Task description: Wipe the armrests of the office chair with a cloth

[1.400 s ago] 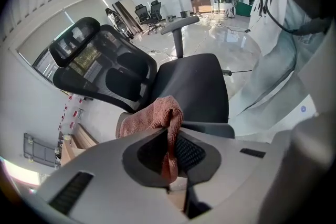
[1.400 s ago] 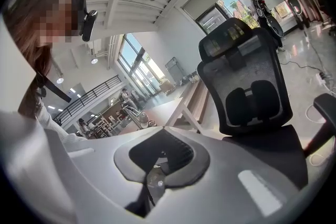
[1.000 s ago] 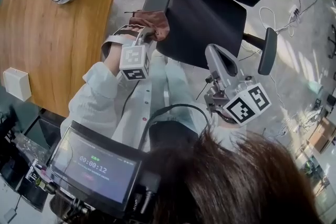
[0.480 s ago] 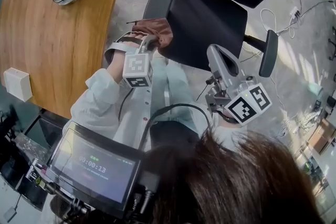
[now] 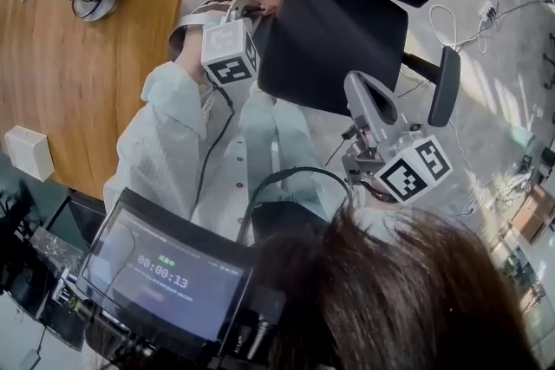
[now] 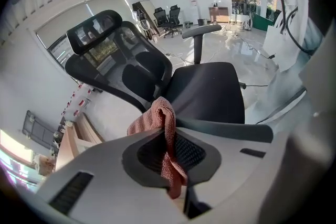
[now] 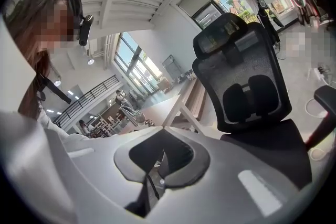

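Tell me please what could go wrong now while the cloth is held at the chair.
The left gripper pinches only a thin fold of the cloth; rubbing may pull it out. The right gripper is shut on nothing, apart from the chair, so nothing steadies the chair; it may turn under pressure.

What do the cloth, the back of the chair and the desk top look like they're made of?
Cloth: a soft reddish-brown fabric, probably microfibre or terry; it folds limply and shows a nubby weave.
Chair back: black mesh in a hard, likely plastic frame; light shows through it.
Desk top: wood or wood-look laminate, matte, with streaked grain.
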Tool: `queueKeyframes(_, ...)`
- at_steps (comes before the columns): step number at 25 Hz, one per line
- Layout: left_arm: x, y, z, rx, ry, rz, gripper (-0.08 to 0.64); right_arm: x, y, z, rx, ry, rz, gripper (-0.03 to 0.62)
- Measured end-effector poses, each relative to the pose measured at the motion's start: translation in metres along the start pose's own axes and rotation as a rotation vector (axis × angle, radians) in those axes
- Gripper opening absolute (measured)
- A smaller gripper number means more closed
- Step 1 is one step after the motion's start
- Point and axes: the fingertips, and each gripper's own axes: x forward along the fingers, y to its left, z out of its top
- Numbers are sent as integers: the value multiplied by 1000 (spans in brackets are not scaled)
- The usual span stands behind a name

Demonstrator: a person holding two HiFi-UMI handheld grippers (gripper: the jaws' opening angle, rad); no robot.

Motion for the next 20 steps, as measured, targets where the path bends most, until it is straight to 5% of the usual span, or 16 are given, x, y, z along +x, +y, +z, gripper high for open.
queueKeyframes(10,31,49,27,84,26,45,23,1,-8,-3,28,11,-24,2)
queueKeyframes(20,8,-15,22,100,33,-60,23,-9,13,-11,2,-1,13,2)
